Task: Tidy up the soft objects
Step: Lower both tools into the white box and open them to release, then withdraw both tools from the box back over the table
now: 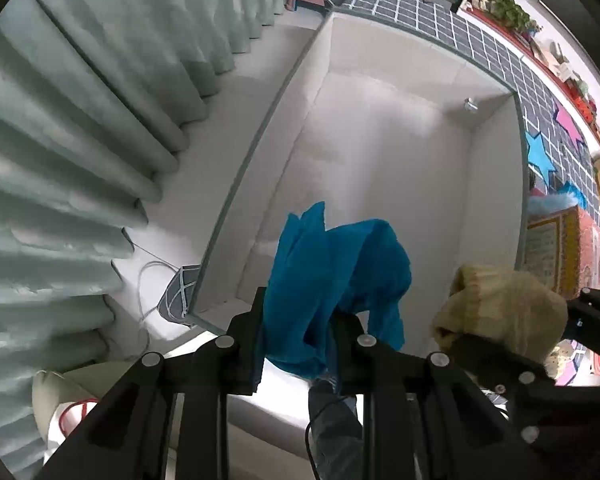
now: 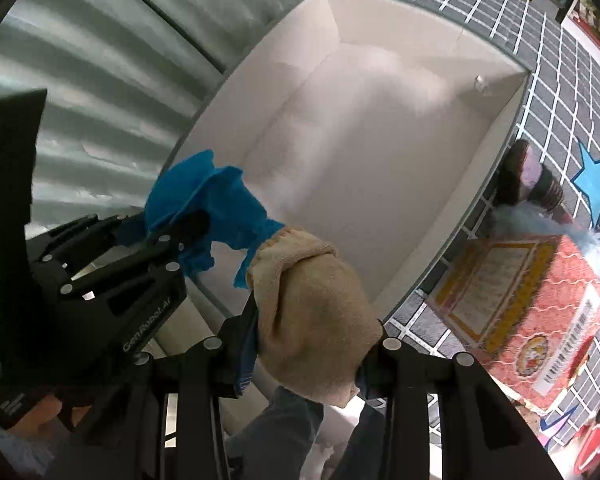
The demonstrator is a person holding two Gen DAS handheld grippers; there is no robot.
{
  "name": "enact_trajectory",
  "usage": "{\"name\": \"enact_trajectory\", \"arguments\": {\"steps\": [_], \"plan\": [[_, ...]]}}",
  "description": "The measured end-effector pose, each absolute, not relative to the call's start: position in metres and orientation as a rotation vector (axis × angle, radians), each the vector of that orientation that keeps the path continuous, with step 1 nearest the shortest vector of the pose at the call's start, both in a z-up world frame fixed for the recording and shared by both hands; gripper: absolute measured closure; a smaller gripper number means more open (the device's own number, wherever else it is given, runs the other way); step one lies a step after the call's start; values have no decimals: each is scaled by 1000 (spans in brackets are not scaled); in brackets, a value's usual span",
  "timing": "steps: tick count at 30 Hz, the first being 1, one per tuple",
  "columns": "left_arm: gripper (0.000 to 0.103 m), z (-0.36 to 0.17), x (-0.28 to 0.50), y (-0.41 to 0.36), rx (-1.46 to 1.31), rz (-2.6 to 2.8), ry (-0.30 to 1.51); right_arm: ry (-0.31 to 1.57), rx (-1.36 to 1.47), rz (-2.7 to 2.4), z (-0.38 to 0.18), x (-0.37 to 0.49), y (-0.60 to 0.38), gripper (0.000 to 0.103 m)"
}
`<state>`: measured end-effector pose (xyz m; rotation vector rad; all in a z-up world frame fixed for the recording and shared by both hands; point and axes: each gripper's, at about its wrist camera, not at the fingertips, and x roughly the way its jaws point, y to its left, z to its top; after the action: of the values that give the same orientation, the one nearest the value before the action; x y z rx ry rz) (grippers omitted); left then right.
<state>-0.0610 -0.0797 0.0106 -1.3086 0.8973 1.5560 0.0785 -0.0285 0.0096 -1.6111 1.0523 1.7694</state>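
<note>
Starting on the left: the left gripper [image 1: 296, 344] was clamped tight on a bunched-up blue cloth [image 1: 336, 272], hanging over the near end of the white box [image 1: 496, 208]. Right beside it, the right gripper [image 2: 308, 356] had a tan knitted cloth [image 2: 316, 316] pinched between its fingers, also above the box. Looked like the drop-off step to me; next they'd need to let go so both land inside.
</note>
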Motion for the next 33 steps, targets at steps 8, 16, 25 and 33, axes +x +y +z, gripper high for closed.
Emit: {"name": "enact_trajectory", "arguments": {"steps": [8,16,25,33], "plan": [[76,1,-54,-82,-1312,1511,946,1090,-1694,1741,-15,75,-41,63],[75,-4,-44,-92,-1299,1481,985,1138,-1712,1747,-18,80,-50,63],[44,13,-51,-88,-1255,1558,927,1053,-1634,1795,5,83,-34,60],[3,25,-67,-92,-1264,1600,845,990,-1542,1817,25,97,-27,22]]}}
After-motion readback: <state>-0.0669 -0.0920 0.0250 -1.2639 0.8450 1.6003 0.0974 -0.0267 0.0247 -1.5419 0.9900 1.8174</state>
